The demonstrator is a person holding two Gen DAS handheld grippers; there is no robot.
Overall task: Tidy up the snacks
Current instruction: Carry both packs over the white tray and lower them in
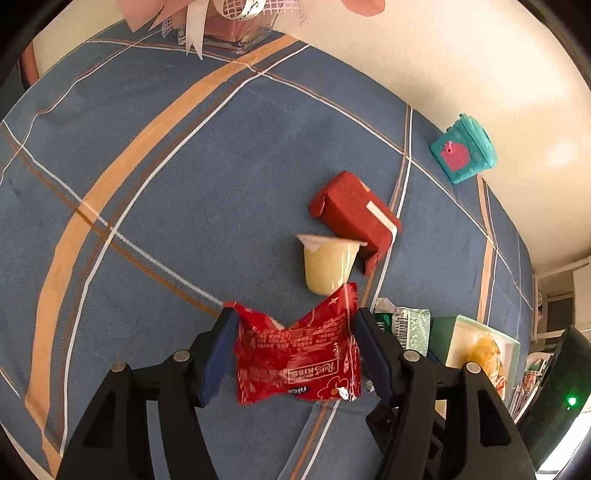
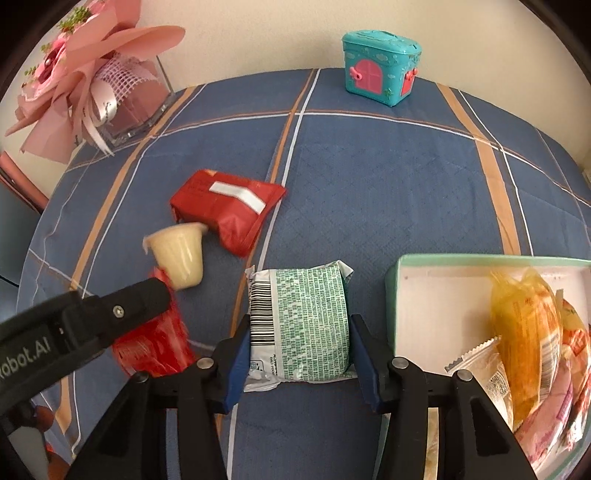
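My left gripper (image 1: 293, 325) is shut on a small red snack packet (image 1: 299, 354), held just above the blue cloth. It also shows in the right wrist view (image 2: 155, 339), under the left gripper's arm. My right gripper (image 2: 299, 332) is shut on a green-and-white snack pack (image 2: 301, 317). That pack shows at the left gripper's right side (image 1: 406, 326). A pale yellow jelly cup (image 1: 328, 264) (image 2: 179, 254) lies on its side against a larger red pack (image 1: 354, 214) (image 2: 229, 206). A green-rimmed box (image 2: 402, 273) (image 1: 443, 332) at right holds several snacks.
A teal toy house (image 2: 380, 66) (image 1: 463, 147) stands at the table's far edge. A pink bouquet in a glass vase (image 2: 110, 92) (image 1: 229, 26) stands at the far left. The blue plaid tablecloth (image 2: 388, 184) covers the table by a cream wall.
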